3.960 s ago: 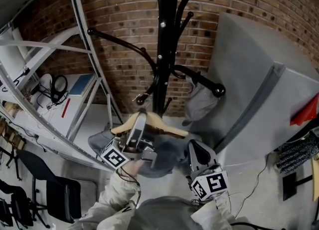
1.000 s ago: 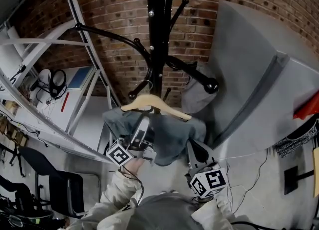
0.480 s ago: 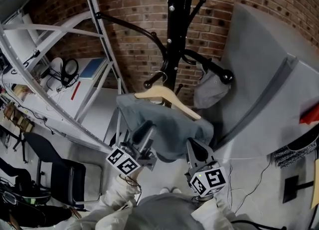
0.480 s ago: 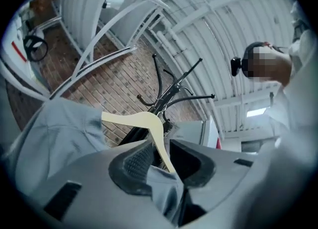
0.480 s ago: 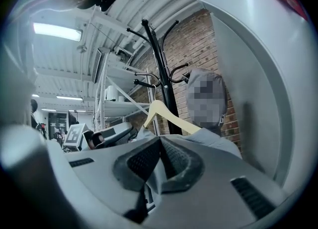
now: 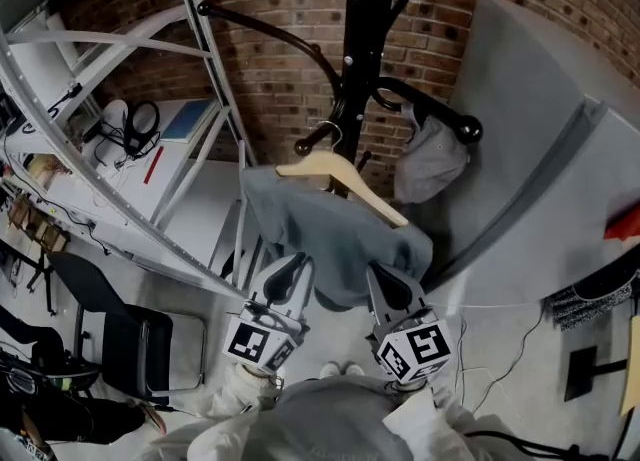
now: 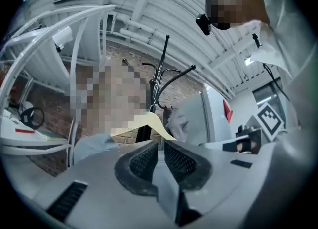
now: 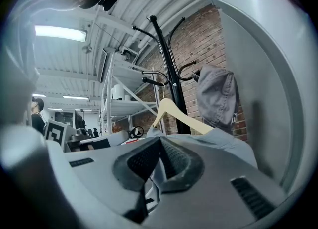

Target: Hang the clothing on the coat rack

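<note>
A black coat rack (image 6: 365,29) stands against the brick wall. A wooden hanger (image 6: 340,177) carries a grey-blue garment (image 6: 335,239), and its hook appears looped over the rack's lower left arm (image 6: 318,139). My left gripper (image 6: 288,274) is at the garment's lower left edge. Its jaws have just been closing, and a fold of cloth (image 7: 161,183) lies pinched between them. My right gripper (image 6: 388,287) is shut on the lower right hem (image 8: 158,173). The hanger (image 8: 174,111) shows above the right jaws.
A grey cap (image 6: 430,164) hangs on the rack's right arm. A white metal shelf frame (image 6: 200,69) with headphones (image 6: 143,119) stands at the left. A large grey panel (image 6: 540,149) leans at the right, and a black chair (image 6: 120,339) is on the floor below left.
The hanger with the garment rose from below the rack's arm up to it. My left gripper left the hanger, dropped to the hem, rolled and closed. The right gripper kept its hold.
</note>
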`<state>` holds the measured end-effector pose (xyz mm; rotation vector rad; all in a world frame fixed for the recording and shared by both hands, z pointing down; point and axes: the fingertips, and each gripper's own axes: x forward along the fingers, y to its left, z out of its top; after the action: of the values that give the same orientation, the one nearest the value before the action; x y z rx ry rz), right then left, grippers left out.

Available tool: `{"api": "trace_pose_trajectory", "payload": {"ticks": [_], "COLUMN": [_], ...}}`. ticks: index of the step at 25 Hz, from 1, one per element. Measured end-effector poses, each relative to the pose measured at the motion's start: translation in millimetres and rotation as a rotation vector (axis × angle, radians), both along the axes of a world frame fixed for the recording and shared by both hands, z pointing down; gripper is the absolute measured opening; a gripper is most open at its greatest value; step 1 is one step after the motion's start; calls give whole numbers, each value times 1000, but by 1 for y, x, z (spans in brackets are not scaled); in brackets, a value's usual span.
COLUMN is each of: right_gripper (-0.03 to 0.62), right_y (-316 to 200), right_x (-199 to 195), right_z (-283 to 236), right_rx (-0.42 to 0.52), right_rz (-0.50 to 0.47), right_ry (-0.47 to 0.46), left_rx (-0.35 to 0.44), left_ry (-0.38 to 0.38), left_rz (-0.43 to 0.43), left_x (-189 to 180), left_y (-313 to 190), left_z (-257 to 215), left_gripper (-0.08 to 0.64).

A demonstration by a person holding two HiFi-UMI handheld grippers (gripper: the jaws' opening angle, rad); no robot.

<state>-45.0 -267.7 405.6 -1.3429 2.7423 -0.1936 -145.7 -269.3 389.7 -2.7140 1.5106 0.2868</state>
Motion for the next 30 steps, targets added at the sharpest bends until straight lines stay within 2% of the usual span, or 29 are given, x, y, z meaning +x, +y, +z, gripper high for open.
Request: {"api": "trace_pose_trajectory", "payload": {"ticks": [3,10,17,21,30], "right_gripper": [23,24,23,23,23], "right_y": [4,11,17,16,14], "right_x": [-1,-6,-9,-7,-2], "right_z": [1,5,7,6,4], "right_rx": [-4,-14,-10,-2,9], "right_rz": [-8,-35,-57,-48,-49], "right_ry": [0,5,12,22,19], "left_rx": [3,-53,-25,-55,-43], "left_ry": [-32,-72,-91,-91,-95], "left_rz": [-20,-77,-117,-112,-109], "left_x": [2,7,11,12,17], "left_y": [8,13,17,17,17], "left_z": [2,13,14,23,24], "left_gripper": [44,29,9,9,9]}}
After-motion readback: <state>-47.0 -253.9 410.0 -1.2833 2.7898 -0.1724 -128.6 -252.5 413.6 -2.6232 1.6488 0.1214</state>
